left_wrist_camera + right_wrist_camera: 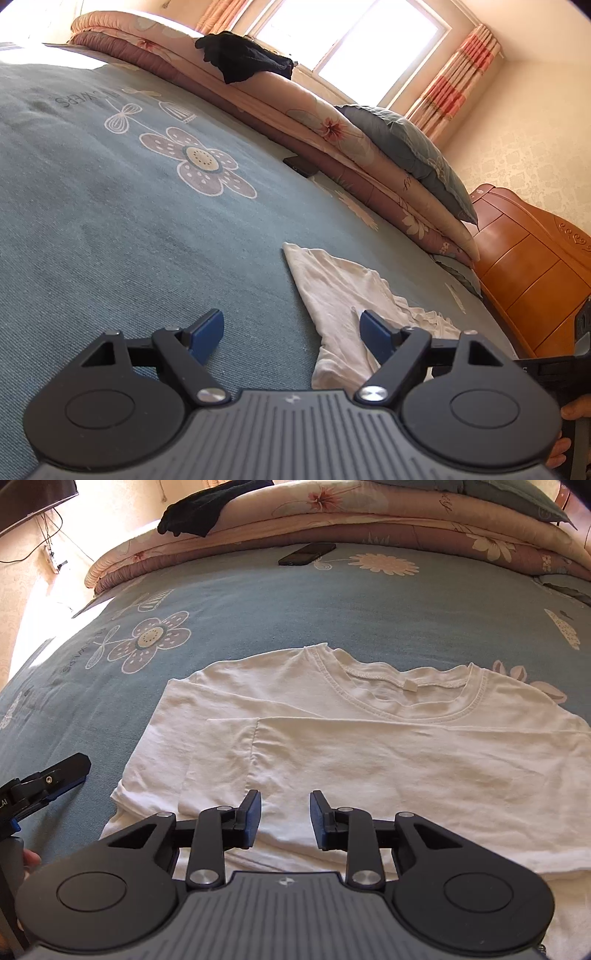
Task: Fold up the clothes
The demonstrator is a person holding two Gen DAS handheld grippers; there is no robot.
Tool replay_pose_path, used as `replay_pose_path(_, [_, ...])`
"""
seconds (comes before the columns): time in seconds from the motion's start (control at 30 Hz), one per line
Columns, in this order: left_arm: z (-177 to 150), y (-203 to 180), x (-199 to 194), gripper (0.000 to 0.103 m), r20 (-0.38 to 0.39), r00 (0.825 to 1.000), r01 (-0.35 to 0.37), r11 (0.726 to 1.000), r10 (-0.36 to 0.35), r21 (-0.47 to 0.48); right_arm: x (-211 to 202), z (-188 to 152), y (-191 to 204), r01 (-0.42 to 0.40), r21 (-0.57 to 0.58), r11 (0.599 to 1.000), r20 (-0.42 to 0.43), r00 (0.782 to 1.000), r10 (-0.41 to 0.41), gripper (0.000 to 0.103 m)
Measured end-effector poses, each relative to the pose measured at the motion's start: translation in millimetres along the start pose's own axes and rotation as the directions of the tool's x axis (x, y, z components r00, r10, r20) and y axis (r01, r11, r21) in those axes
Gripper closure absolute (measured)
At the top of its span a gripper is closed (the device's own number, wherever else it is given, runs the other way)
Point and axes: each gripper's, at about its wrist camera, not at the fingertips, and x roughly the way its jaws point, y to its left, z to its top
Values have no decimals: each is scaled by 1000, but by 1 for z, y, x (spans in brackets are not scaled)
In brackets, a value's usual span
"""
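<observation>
- The right claw (285, 818) hangs released over the lower middle of the white T-shirt (369, 746), nothing between its pads.
- The left claw (291, 332) stands wide and empty at the shirt's edge.
- The shirt lies on the bed (258, 602), one sleeve folded inward.
- Likely light, limp, easily wrinkled; pinch a hem or shoulder edge.

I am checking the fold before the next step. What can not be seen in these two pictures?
- White T-shirt: lower hem, right wrist view, hidden behind the right gripper; its right side is cut off by the picture edge.
- Same shirt, left wrist view: only one corner shows; the left gripper covers the rest.
- Phone: screen too small to read.
</observation>
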Motion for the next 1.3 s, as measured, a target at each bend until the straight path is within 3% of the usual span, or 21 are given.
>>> replay_pose_path(0.17, [0,0,1,22,-4,1000,3,1000,-3,0,16,8,-19,36,84,996,-26,999,-34,64])
replay_pose_path(0.23, [0,0,1,22,-5,1000,6,1000,-6,-2,24,4,-17,61,78,995,-67,996,-56,63])
replay_pose_path(0.4, [-1,-3,1,22,-6,1000,0,1000,0,13,6,-1,-11,62,17,998,-65,996,-61,56])
replay_pose_path(0.47, [-1,-5,1,22,-8,1000,-8,1000,8,27,-20,7,-18,75,21,997,-24,997,-75,55])
replay_pose_path(0.53, [-2,-11,0,22,0,1000,-23,998,23,63,-64,15,-27,116,17,993,50,992,-117,40])
replay_pose_path(0.6, [-4,-20,-1,22,0,999,-39,993,39,116,-107,21,-36,154,17,988,119,981,-154,32])
replay_pose_path(0.7, [-10,-44,-4,11,-29,998,-47,973,55,224,-174,10,-52,179,29,983,171,968,-181,29])
replay_pose_path(0.83, [-20,-91,-22,10,-65,998,8,950,13,312,-253,-29,-72,203,42,978,251,945,-207,13])
replay_pose_path(0.93, [-38,-131,-37,8,-165,985,107,916,-46,386,-281,-74,-90,163,94,982,295,938,-184,5])
replay_pose_path(1.03, [-65,-168,-52,8,-257,966,138,868,-12,477,-272,-126,-107,124,139,983,282,946,-160,5])
replay_pose_path(1.13, [-93,-191,-69,8,-314,949,164,829,15,535,-242,-177,-113,188,181,965,220,949,-226,5])
replay_pose_path(1.2, [-111,-198,-76,8,-338,941,173,817,29,551,-215,-211,-109,245,158,957,179,945,-272,5])
replay_pose_path(1.3, [-133,-202,-77,8,-354,931,140,812,87,567,-186,-240,-105,252,113,961,161,950,-268,5])
